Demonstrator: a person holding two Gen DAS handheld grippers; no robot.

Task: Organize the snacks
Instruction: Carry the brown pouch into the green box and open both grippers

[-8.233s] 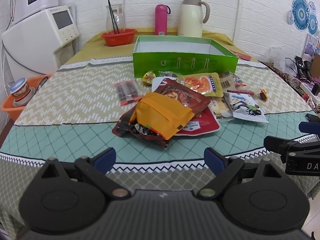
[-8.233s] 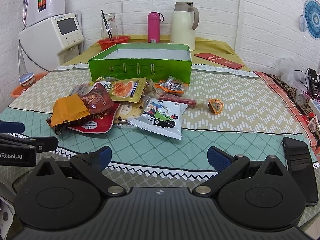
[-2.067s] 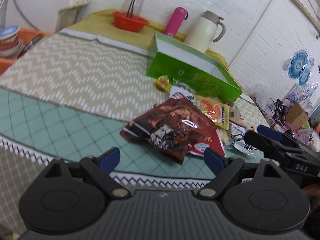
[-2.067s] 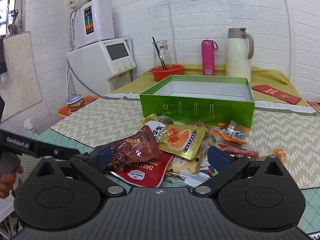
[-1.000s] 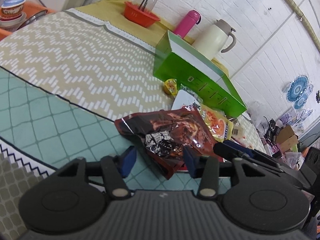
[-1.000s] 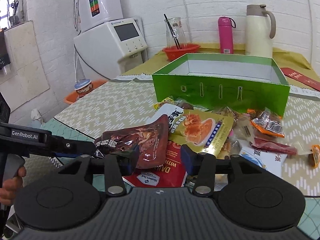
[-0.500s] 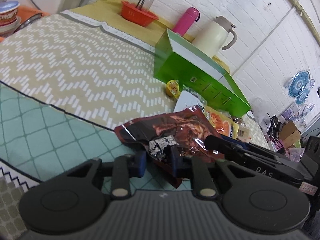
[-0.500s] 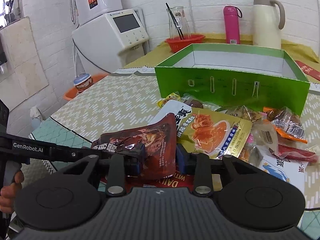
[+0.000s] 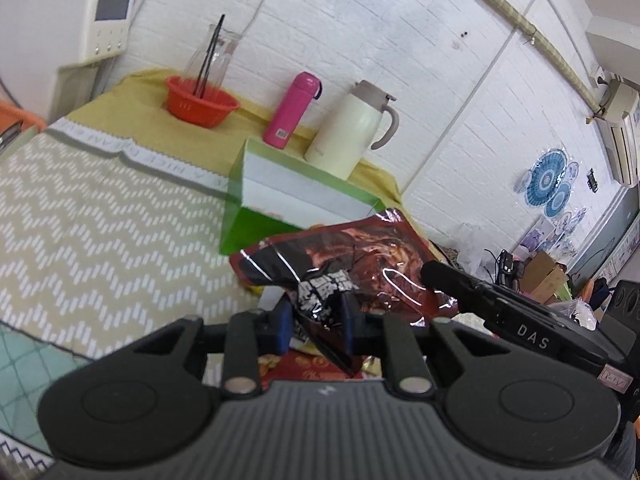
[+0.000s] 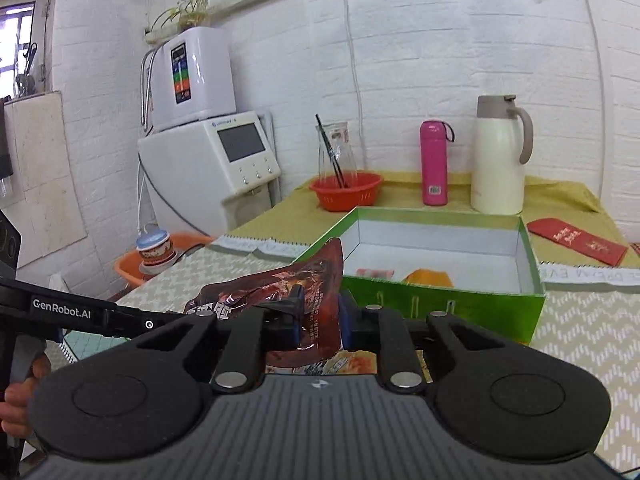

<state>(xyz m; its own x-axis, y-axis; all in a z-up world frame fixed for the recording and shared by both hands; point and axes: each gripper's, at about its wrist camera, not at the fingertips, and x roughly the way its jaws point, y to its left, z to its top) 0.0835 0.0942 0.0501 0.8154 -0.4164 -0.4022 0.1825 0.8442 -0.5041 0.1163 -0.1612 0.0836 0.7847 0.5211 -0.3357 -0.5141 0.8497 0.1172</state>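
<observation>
White brick walls close off the far side of your table (image 10: pixel 580 344), with its zigzag cloth, and along that far edge the things that are not snacks stand out of the way: from the left, the red basket (image 10: pixel 346 190), the pink flask (image 10: pixel 434 162) and the cream jug (image 10: pixel 500 156).

Your left gripper (image 9: pixel 316 316) has its jaws pinched onto the near corner of the dark red snack pouch (image 9: pixel 352 256), and that corner crumples between the pads. The pouch hangs clear of the table in front of the green box (image 10: pixel 440 280), seemingly because the two ends are carried together.

Your right gripper (image 10: pixel 320 316) has the other end, its jaws closing on the foil with the pads already pressing. A limp bag held at both ends likely stays flat instead of folding. Two grips seem sensible here.

Beneath the pouch, other packets (image 10: pixel 352 360) wait on the table. Inside the box, an orange packet (image 10: pixel 430 277) and a small reddish one lie on the floor, so the sorting looks barely begun. Next you would probably carry the pouch over the near wall.
</observation>
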